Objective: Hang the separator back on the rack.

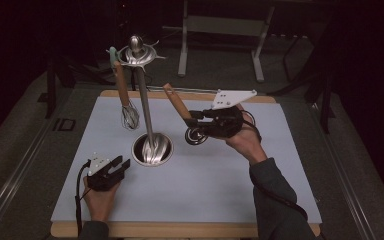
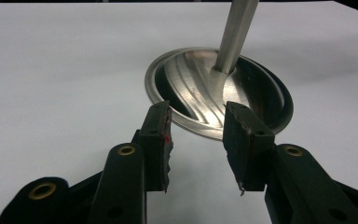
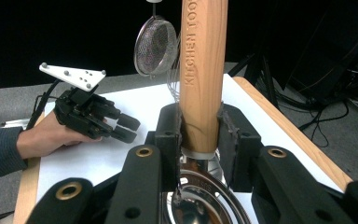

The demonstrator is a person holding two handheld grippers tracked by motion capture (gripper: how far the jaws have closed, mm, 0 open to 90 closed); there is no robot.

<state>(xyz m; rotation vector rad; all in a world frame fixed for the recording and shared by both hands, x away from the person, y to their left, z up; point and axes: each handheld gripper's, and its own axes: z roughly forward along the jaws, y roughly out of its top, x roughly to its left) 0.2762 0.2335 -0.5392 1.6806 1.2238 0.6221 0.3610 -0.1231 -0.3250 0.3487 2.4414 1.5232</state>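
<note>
Evidently the work in hand is hanging utensils on the rack [image 1: 139, 52], a steel pole rising from a round base [image 1: 152, 150] on the white mat [image 1: 205, 170]. The right gripper [image 1: 196, 120] is lifted off the table with its jaws clamped on the wooden handle [image 3: 203, 70] of a ladle [image 1: 195, 135], gripping low, just above the metal collar where the bowl begins. Held that way, the free end of the handle slants up and left toward the rack's ring of hooks, which I judge is why the grip sits so far down: the top end must stay clear to catch a hook.

The left gripper [image 2: 196, 140] rests low on the mat just beside the base, jaws wide apart and holding nothing (probably ready to steady the base should the rack wobble).

A whisk [image 1: 129, 116] with a wooden handle already hangs from the rack's left side, its wires dangling near the pole. From the right gripper view a mesh strainer [image 3: 154, 46] also hangs up there. Both crowd the hooks, so the ladle's handle would need an open one on the right side, and the pole itself stands between the ladle and the whisk. Beyond the table, a metal frame [image 1: 220, 30] stands in the dark.
</note>
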